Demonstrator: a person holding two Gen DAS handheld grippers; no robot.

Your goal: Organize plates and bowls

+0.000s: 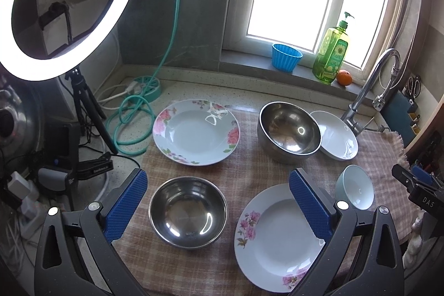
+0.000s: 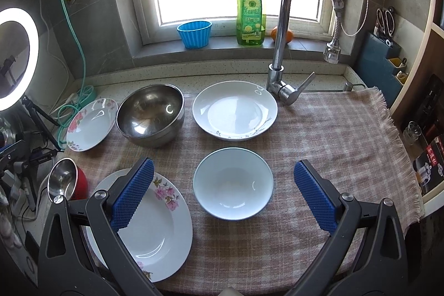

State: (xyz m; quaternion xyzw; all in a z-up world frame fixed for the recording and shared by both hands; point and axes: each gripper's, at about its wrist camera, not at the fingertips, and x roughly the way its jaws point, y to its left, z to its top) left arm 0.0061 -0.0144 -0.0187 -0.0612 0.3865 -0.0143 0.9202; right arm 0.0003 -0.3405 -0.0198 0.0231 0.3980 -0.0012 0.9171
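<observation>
On a checked cloth [image 2: 333, 135] spread over the worktop, we hold both claws spread wide and empty above the unsorted dishes. Directly ahead of our left claw [image 1: 217, 201], between its blue pads, sits the small steel bowl [image 1: 188, 212]; the larger steel bowl [image 1: 288, 131] lies beyond it to the right, touching or just overlapping the white plate [image 1: 337, 139], though we cannot tell which from here. Our right claw [image 2: 223, 197] frames the pale blue bowl [image 2: 233, 183], square between its fingers and nearer to it than the left. Two floral plates wait apart: the near floral plate [image 1: 273, 237] between the claws, the far floral plate [image 1: 195, 131] at the cloth's back left. Nothing is stacked yet, by our reading.
</observation>
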